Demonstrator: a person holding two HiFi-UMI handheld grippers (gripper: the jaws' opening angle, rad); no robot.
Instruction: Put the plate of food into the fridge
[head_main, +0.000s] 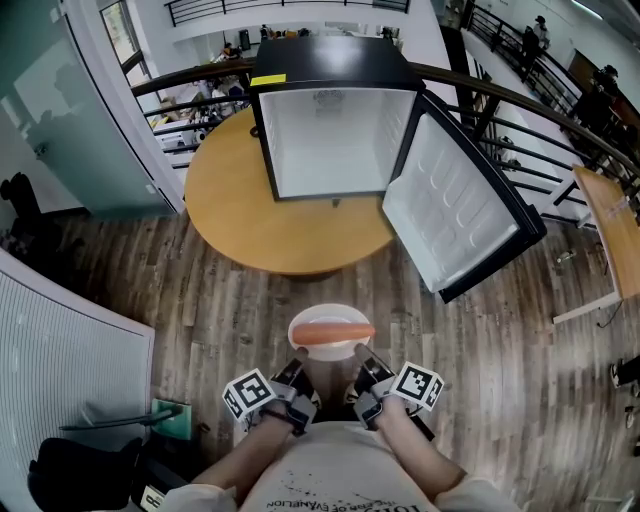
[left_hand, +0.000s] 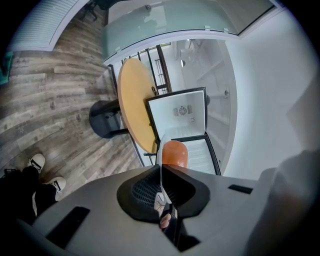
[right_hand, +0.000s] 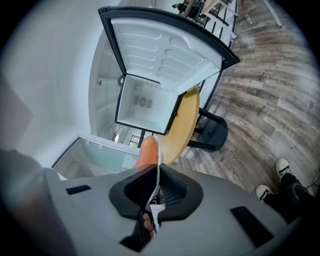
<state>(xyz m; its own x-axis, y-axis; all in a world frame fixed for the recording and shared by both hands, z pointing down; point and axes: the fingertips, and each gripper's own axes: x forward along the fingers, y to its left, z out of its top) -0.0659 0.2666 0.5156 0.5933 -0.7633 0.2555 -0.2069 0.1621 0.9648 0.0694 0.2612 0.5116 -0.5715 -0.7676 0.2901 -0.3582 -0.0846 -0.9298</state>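
left gripper (head_main: 288, 388) and right gripper (head_main: 368, 386): each set of jaws pinches an opposite rim of the white plate (head_main: 327, 312), which carries a sausage (head_main: 331, 333). plate is held above the wood floor (head_main: 200, 300), near the round table (head_main: 230, 210). fridge (head_main: 335, 140) stands on the table, door (head_main: 455, 205) swung open.

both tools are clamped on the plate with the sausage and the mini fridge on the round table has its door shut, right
Not quite: the door of the mini fridge stands wide open, as the head view shows. The rest holds.
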